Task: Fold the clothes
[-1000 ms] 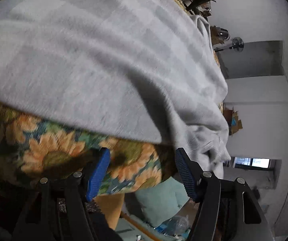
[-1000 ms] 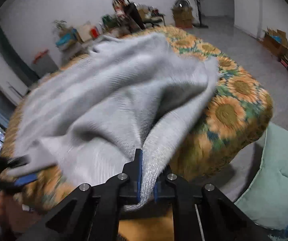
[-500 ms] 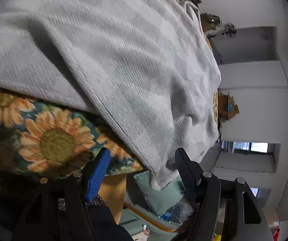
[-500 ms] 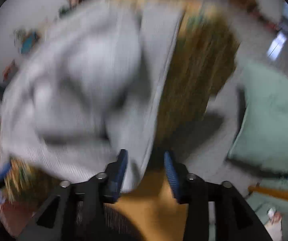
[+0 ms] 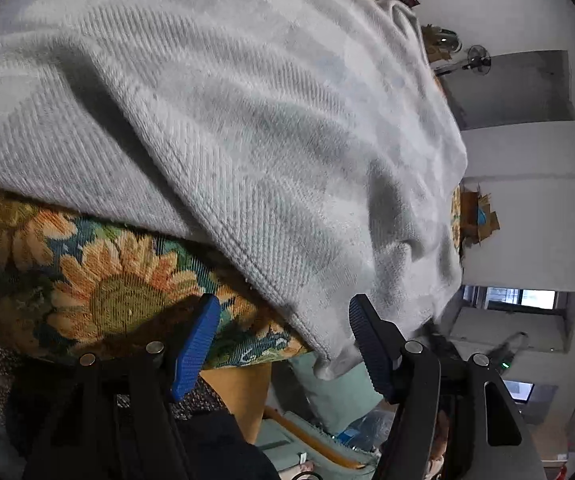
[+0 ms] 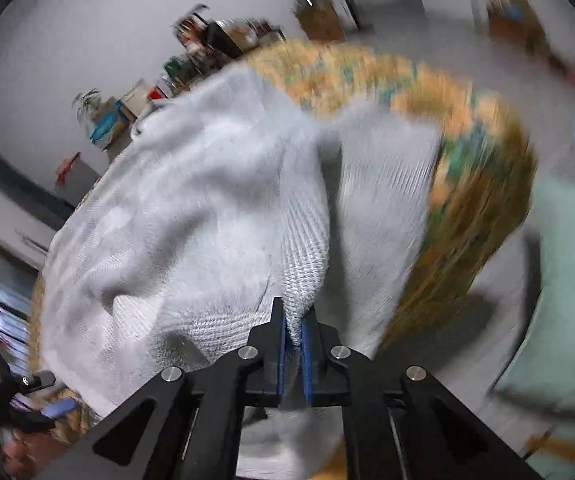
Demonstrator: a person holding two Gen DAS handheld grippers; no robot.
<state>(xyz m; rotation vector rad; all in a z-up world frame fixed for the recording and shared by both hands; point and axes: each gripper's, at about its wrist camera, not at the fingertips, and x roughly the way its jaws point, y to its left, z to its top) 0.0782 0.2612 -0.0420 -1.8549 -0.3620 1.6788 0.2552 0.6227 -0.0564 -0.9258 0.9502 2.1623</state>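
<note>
A grey knitted garment (image 5: 247, 120) lies spread over a table covered in a sunflower-print cloth (image 5: 107, 280). My left gripper (image 5: 283, 308) is open at the table's near edge. The garment's hem (image 5: 319, 344) hangs over that edge between its blue pads, which do not press on it. In the right wrist view the garment (image 6: 187, 220) is bunched toward me. My right gripper (image 6: 293, 320) has its jaws closing tight on a raised fold of it. The left gripper's blue pad (image 6: 59, 406) shows at the far lower left.
A pale green cushion (image 6: 559, 280) lies on the floor right of the table, also seen below the table edge (image 5: 327, 396). Shelves with clutter (image 6: 215, 40) and boxes line the far wall. A standing fan (image 5: 479, 60) is by the wall.
My right gripper let go of the garment's edge, swung while open, and has shut again on a fold. The garment's corner slid down over the table edge in front of the still left gripper.
</note>
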